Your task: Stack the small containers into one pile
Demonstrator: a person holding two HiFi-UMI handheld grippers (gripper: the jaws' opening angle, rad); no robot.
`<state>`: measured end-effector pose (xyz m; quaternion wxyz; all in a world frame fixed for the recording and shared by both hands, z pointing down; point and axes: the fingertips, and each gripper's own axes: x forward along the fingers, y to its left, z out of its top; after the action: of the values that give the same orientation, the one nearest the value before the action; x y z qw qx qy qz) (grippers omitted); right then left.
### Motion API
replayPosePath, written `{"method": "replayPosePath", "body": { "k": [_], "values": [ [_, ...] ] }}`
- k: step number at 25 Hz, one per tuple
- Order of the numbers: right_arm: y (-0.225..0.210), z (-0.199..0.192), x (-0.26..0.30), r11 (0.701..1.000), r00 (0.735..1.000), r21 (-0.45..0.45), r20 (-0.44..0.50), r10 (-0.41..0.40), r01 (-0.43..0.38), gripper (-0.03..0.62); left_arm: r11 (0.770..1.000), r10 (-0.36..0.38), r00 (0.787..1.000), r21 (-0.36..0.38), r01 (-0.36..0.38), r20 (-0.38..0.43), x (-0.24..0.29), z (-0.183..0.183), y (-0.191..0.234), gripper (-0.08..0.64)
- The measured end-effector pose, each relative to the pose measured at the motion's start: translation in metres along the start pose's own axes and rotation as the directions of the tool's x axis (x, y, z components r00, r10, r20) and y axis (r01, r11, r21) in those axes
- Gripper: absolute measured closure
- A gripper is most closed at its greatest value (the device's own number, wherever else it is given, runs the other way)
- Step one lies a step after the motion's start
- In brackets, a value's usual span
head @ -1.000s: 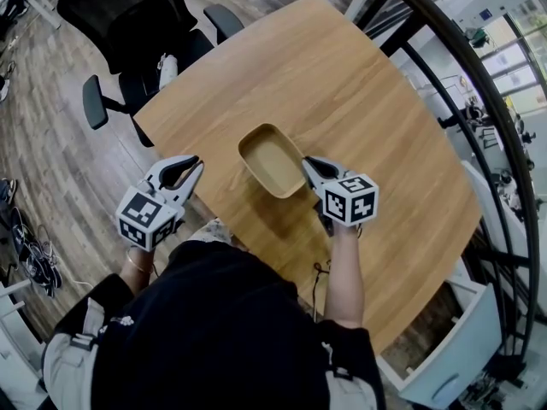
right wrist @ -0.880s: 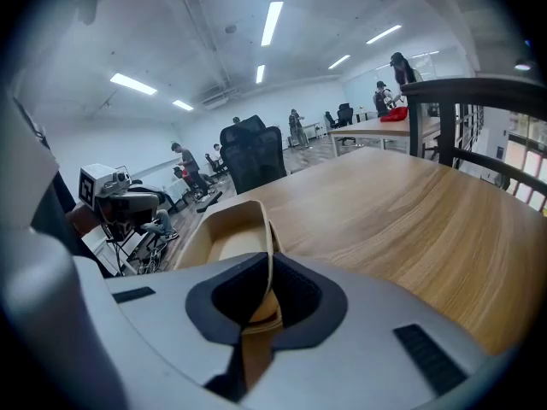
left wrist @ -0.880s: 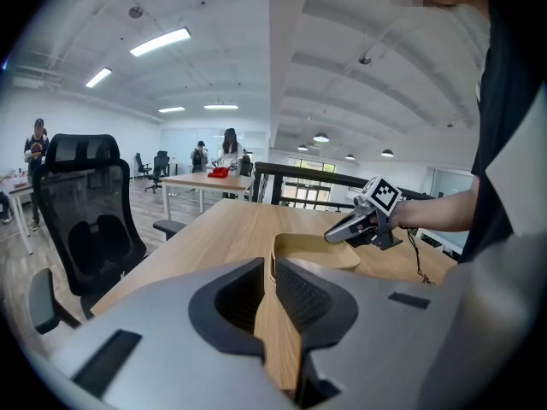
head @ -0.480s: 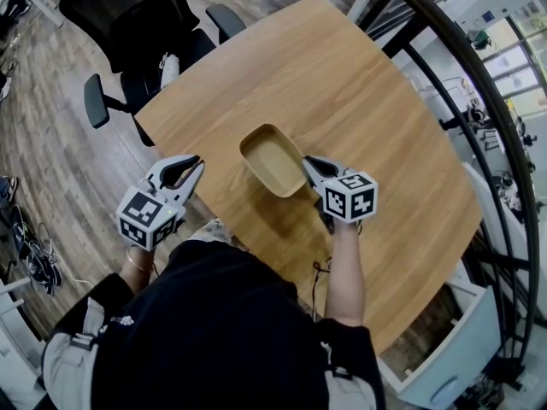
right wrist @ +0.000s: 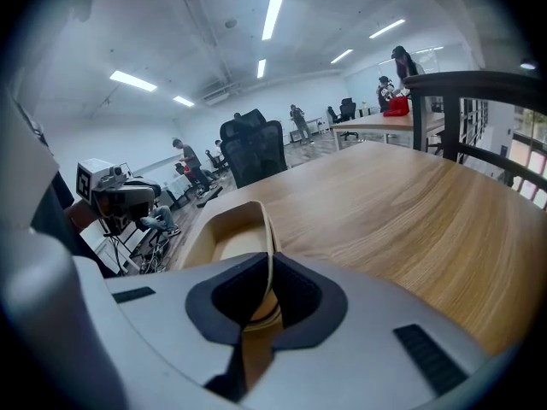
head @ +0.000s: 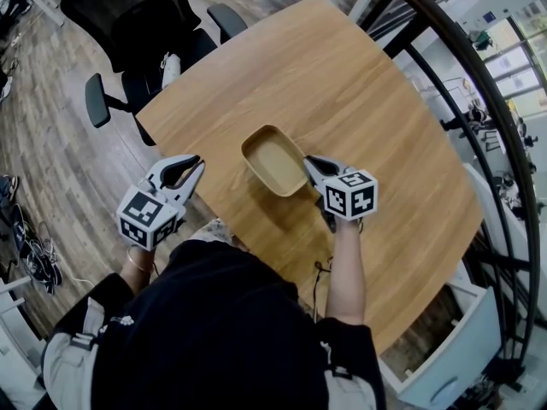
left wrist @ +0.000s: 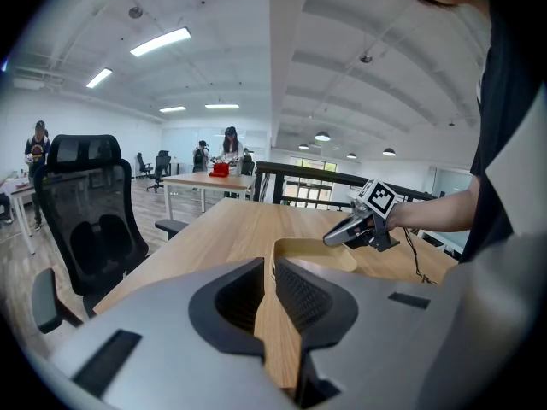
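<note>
While the right hand-held gripper (head: 309, 163) is clenched on the near-right wall of the tan container (head: 273, 162), the left hand-held gripper (head: 195, 165) hangs off the near edge of the desk (head: 342, 84), well apart from the container. Its jaws are pressed together on nothing. The right gripper view shows the thin wall standing upright between the two dark pads, one pad inside the container and one outside.

The container sits near the middle of the desk's near half, mouth up, and looks level. No other loose container shows in any view. A second edge just under the rim in the right gripper view suggests that smaller ones may already be nested inside, though that cannot be told for sure. If so, the pile is likely built and the step in hand is to settle it and let go.

To do that well, the base should rest flat on the desk before the jaws part, because a pinch on one thin wall can easily tip or drag a light container. The jaws are best opened fully, then drawn straight up and back toward the person, so that neither pad catches the rim. If the container lifts or slides with the pad, the left hand-held gripper could come in and steady the far-left rim.
</note>
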<state>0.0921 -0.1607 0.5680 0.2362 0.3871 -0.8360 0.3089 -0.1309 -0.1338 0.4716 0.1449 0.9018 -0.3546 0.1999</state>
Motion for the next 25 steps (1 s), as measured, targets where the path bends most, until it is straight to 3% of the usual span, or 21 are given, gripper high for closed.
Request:
{"method": "replayPosePath", "body": {
  "k": [25],
  "values": [
    [-0.001, -0.0101, 0.0063, 0.998, 0.998, 0.007, 0.002, -0.06, 0.06, 0.558, 1.0, -0.006, 1.0, 0.004, 0.006, 0.005, -0.0013, -0.0001, 0.0019, 0.533]
  ]
}}
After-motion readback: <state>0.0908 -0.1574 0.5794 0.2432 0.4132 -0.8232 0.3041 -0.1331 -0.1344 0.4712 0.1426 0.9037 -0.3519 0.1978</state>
